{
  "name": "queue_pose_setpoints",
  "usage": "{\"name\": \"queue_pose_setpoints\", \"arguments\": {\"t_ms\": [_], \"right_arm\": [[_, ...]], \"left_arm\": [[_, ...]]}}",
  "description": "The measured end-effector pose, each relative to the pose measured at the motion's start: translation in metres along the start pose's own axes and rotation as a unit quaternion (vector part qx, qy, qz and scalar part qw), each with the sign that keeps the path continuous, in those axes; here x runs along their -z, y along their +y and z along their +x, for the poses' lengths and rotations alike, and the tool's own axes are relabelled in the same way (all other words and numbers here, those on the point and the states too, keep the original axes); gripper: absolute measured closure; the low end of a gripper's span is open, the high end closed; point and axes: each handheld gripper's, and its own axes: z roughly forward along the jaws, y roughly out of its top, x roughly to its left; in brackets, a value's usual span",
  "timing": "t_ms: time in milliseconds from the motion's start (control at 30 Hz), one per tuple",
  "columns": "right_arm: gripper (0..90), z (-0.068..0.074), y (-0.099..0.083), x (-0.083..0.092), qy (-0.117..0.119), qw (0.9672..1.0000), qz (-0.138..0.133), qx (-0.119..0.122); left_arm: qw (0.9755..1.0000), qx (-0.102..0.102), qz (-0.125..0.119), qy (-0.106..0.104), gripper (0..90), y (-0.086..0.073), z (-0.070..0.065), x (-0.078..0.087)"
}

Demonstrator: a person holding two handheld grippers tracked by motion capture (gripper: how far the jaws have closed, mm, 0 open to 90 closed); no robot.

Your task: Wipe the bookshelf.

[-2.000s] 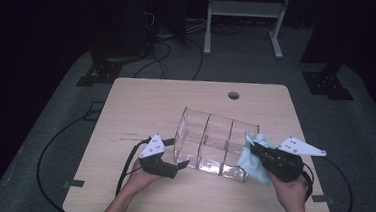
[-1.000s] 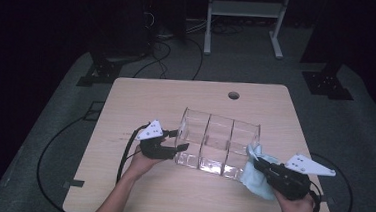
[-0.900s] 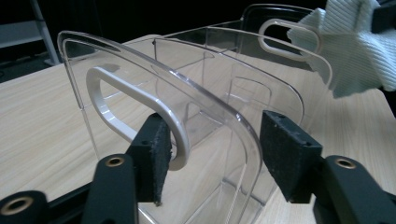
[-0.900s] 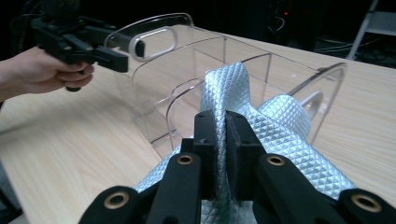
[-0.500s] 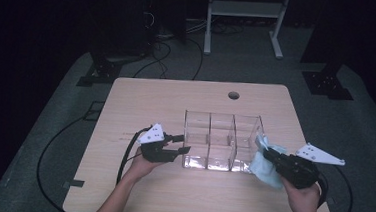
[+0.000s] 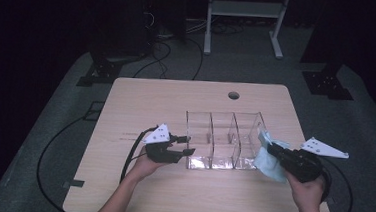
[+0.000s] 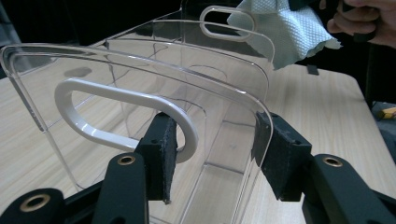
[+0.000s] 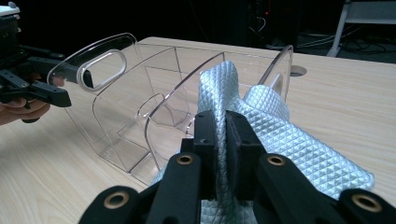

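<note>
Clear acrylic organizer [image 6: 222, 141] sits on the worktop [image 6: 165, 109], right of centre, three compartments in a row, open side up. Left gripper [image 6: 186, 145] comes in level at the organizer's left end wall; in the left gripper view its fingers [image 7: 161, 156] straddle that wall by the white-rimmed handle slot [image 7: 123, 116], one pad inside, one at the outer edge. They have just been closing around the wall; both pads look in contact, so I read it as clamped on the organizer. Purpose looks like bracing: pin the light box so it doesn't skate when wiped. Right gripper [image 6: 272, 149] is at the opposite end, fingers [image 8: 208, 140] pressed together on a pale blue quilted cloth [image 6: 268, 159], a fold pinched between the pads. Cloth bunches up against the right end wall, the rest hanging down outside toward the worktop. Pinching a fold mid-cloth leaves loose fabric to drag over the acrylic. Judgement: wipe of the right end is in hand, left hand acting as the fixture. Risk: the thin wall slipping between the left pads if the wipe pushes sideways.
</note>
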Motion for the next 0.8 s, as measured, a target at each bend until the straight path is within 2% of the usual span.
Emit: {"name": "queue_pose_setpoints", "arguments": {"t_ms": [100, 133, 200, 267, 333, 367, 400, 467, 567, 700, 800], "right_arm": [[82.9, 0.002, 0.000, 0.000, 0.001, 1.0000, 0.001, 0.000], [82.9, 0.004, 0.000, 0.000, 0.003, 1.0000, -0.002, 0.002], [82.9, 0.008, 0.000, 0.001, 0.008, 1.0000, -0.003, 0.004], [82.9, 0.013, -0.001, 0.002, 0.013, 0.9998, -0.008, 0.010], [82.9, 0.016, -0.001, 0.003, 0.016, 0.9997, -0.014, 0.010], [82.9, 0.024, -0.004, 0.007, 0.018, 0.9995, -0.020, 0.014], [82.9, 0.024, -0.004, 0.007, 0.018, 0.9995, -0.020, 0.014], [83.0, 0.030, -0.009, 0.010, 0.020, 0.9995, -0.022, 0.013], [82.9, 0.035, -0.015, 0.010, 0.022, 0.9995, -0.018, 0.012], [82.9, 0.040, -0.021, 0.012, 0.023, 0.9996, -0.011, 0.013], [83.0, 0.038, -0.025, 0.015, 0.020, 0.9997, -0.010, 0.010]], "left_arm": [[0.9998, 0.000, 0.004, 0.018, 50.3, 0.001, -0.003, 0.002], [0.9994, 0.001, 0.001, 0.034, 51.1, 0.000, -0.005, 0.004], [0.9987, 0.009, 0.000, 0.051, 53.0, -0.002, -0.005, 0.010], [0.9982, 0.021, 0.001, 0.056, 56.1, -0.006, -0.002, 0.016], [0.9981, 0.026, -0.002, 0.056, 56.9, -0.008, 0.000, 0.019], [0.9983, 0.033, -0.007, 0.048, 56.7, -0.010, 0.002, 0.023], [0.9983, 0.033, -0.007, 0.048, 55.7, -0.010, 0.002, 0.023], [0.9988, 0.027, -0.001, 0.042, 49.5, -0.011, 0.005, 0.025], [0.9992, 0.016, -0.004, 0.035, 46.0, -0.010, 0.007, 0.024], [0.9994, 0.007, -0.012, 0.031, 43.2, -0.008, 0.007, 0.020], [0.9995, 0.005, -0.015, 0.028, 43.1, -0.006, 0.009, 0.017]]}}
